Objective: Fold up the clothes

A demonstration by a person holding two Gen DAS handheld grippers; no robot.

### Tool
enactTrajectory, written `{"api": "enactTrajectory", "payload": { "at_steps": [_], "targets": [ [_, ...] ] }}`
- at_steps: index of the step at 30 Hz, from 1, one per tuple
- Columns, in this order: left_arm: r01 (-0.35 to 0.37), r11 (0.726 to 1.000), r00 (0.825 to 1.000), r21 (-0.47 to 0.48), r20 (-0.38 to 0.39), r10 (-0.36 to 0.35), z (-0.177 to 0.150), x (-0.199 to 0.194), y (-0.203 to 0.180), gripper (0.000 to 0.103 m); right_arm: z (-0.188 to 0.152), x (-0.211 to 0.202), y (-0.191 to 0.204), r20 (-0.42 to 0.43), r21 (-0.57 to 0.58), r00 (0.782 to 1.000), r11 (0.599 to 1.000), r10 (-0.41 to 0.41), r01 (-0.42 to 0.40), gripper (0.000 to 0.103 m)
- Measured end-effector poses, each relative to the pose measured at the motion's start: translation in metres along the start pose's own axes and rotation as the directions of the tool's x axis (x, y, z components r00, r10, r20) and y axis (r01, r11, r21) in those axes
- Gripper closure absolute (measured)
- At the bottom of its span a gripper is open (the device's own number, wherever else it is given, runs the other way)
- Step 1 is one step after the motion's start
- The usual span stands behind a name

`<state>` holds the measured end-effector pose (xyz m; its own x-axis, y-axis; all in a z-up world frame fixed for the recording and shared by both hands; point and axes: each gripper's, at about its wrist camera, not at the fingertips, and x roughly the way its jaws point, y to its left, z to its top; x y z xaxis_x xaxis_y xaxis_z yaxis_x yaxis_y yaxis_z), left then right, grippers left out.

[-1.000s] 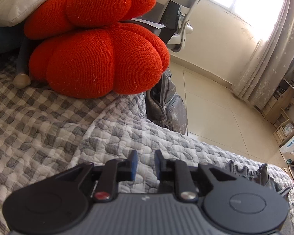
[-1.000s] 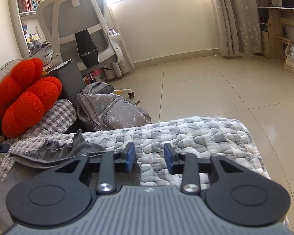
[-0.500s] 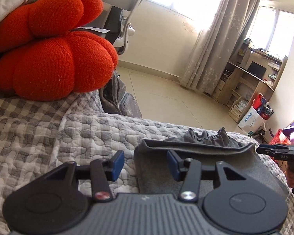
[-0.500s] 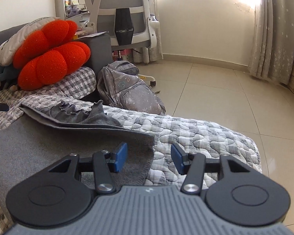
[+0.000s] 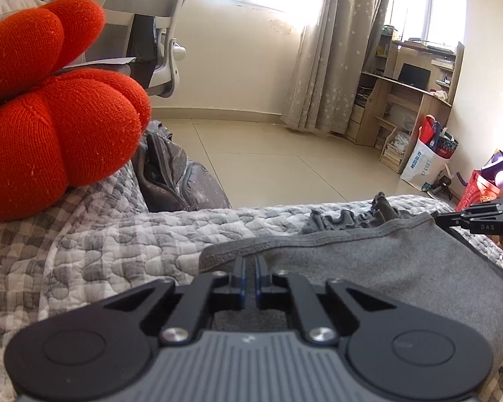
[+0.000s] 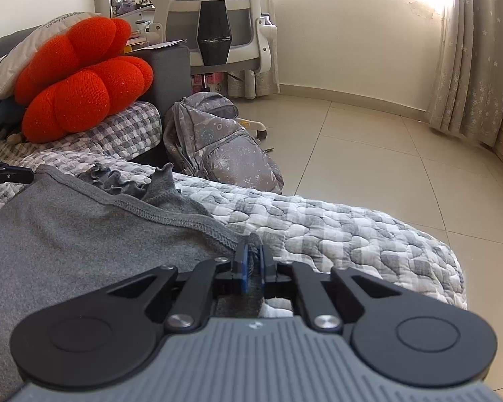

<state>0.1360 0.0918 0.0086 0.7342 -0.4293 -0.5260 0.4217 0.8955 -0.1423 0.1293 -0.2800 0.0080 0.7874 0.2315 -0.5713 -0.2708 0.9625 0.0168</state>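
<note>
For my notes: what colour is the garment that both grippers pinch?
Plain grey garment with a stitched hem; the right wrist view shows it best.

Garment on quilt, backpack behind, cushion perhaps farther left.

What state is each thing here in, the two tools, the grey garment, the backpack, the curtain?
Left tool: shut on the garment's hem.
Right tool: closing on the garment's corner.
Garment: spread flat on the quilt, ruffled edge bunched.
Backpack: on the floor, top unzipped.
Curtain: drawn aside.
</note>
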Motion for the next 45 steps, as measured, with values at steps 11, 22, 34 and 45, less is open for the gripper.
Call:
{"api": "enactTrajectory", "payload": {
  "at_steps": [11, 22, 34, 45],
  "targets": [
    [-0.033, 0.998, 0.998, -0.051, -0.053, 0.03, 0.007, 0.005, 0.014, 0.096, 0.012, -0.003, 0.011, 0.08, -0.04, 0.987, 0.989, -0.136, 0.14, 0.097],
    [-0.008, 1.0, 0.998, -0.003, -0.067, 0.008, -0.002, 0.013, 0.001, 0.103, -0.007, 0.009, 0.009, 0.039, 0.007, 0.992, 0.993, -0.118, 0.118, 0.097],
    [-0.082, 0.994, 0.995, -0.068, -0.057, 0.078, 0.01, 0.003, 0.019, 0.101, -0.009, 0.001, 0.008, 0.088, 0.026, 0.989, 0.993, -0.118, 0.117, 0.097],
    [-0.039, 0.993, 0.996, -0.111, -0.081, 0.031, 0.0, 0.014, 0.015, 0.054, -0.009, 0.009, 0.007, 0.035, 0.031, 0.995, 0.995, -0.092, 0.091, 0.095]
  ]
}}
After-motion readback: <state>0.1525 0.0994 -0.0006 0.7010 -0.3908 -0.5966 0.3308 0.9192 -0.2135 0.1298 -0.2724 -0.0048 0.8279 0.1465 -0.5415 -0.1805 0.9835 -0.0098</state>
